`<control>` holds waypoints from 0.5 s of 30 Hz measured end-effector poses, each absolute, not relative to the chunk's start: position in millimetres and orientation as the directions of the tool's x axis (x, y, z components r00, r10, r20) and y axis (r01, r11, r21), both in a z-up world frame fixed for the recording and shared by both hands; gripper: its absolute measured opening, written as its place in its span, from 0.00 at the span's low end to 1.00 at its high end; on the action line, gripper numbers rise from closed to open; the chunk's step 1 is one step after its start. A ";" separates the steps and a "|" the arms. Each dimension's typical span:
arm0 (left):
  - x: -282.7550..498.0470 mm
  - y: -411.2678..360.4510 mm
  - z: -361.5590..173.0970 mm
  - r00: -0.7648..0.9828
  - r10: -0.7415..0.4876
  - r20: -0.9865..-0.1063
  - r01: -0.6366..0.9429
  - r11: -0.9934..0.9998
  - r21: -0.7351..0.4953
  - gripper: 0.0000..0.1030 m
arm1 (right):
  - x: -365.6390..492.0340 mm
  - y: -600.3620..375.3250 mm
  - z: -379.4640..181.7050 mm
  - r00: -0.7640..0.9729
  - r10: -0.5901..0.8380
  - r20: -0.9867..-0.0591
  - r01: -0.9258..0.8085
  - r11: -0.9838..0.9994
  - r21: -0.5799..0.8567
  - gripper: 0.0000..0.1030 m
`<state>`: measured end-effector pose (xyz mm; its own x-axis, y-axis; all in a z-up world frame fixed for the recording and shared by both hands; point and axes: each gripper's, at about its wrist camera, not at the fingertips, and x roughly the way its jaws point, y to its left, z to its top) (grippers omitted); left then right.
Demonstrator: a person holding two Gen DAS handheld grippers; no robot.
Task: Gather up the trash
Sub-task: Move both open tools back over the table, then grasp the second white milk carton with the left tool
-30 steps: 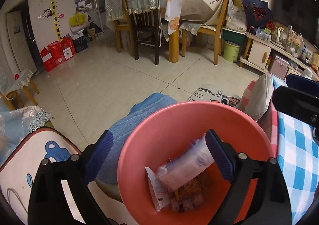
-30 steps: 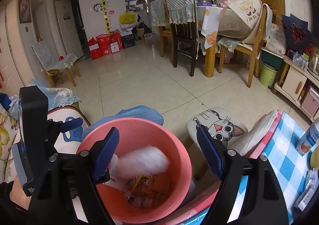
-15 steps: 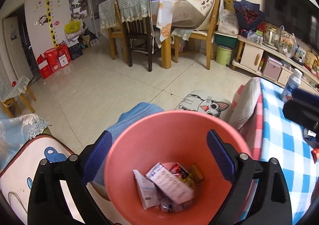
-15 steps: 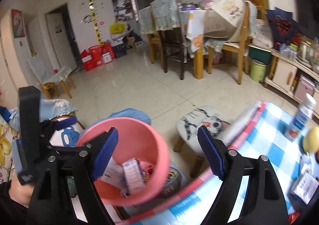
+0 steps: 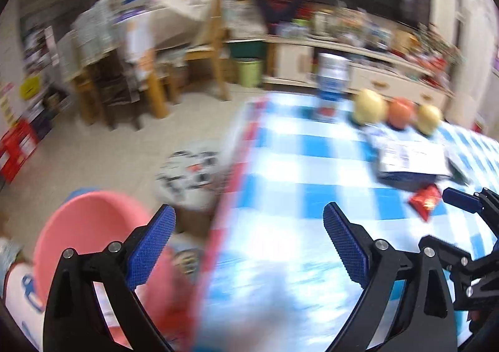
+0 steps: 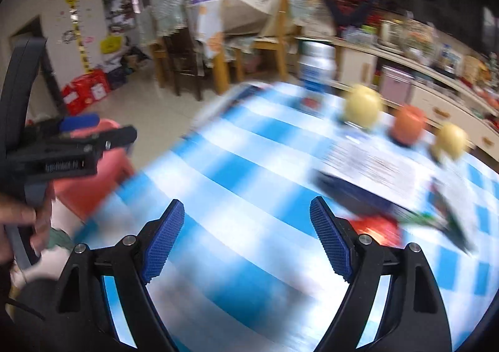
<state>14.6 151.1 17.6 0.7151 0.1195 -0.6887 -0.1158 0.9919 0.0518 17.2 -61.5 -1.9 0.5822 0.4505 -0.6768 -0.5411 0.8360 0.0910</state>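
Right wrist view shows both the right gripper [image 6: 246, 243] and left gripper [image 5: 248, 246] spread and empty over the checked table [image 6: 249, 165], so the step looks like reaching for the red wrapper [image 6: 377, 229] near the pink bin [image 5: 90, 221].

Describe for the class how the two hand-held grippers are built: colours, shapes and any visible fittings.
Both match. The left gripper and right gripper each have two black angular plastic arms with triangular cut-outs and silver bolt heads. Each arm ends in a blue, finely ribbed rectangular pad. In the right wrist view, the left gripper's side shows a black body, a coiled metal spring and a curved dark handle.
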 end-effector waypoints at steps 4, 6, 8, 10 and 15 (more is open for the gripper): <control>51.2 81.5 3.3 0.691 0.014 -0.722 -0.033 0.999 -0.012 0.92 | 15.0 -123.5 -20.2 0.602 0.381 -0.702 -0.487 0.872 0.056 0.81; 65.1 43.3 1.1 0.699 -0.018 -0.715 -0.016 0.999 -0.041 0.92 | 11.9 -152.8 -25.9 0.614 0.351 -0.707 -0.469 0.882 0.031 0.81; 76.6 10.8 -1.3 0.703 -0.049 -0.710 0.000 0.998 -0.068 0.92 | 7.9 -174.9 -29.3 0.629 0.326 -0.706 -0.461 0.888 0.000 0.81; 90.4 -14.3 -5.6 0.695 -0.070 -0.716 0.006 0.996 -0.092 0.92 | 7.7 -192.7 -31.1 0.640 0.308 -0.704 -0.443 0.896 -0.011 0.81; 129.8 -54.4 -10.0 0.690 -0.088 -0.719 -0.041 0.986 -0.160 0.92 | 15.4 -213.8 -28.7 0.635 0.360 -0.684 -0.417 0.905 0.088 0.81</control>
<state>129.8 -54.4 -10.0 0.6897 -0.0876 -0.7188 -0.0414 0.9862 -0.1600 15.4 -213.8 -28.7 0.6349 0.3595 -0.6838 -0.4172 0.9045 0.0882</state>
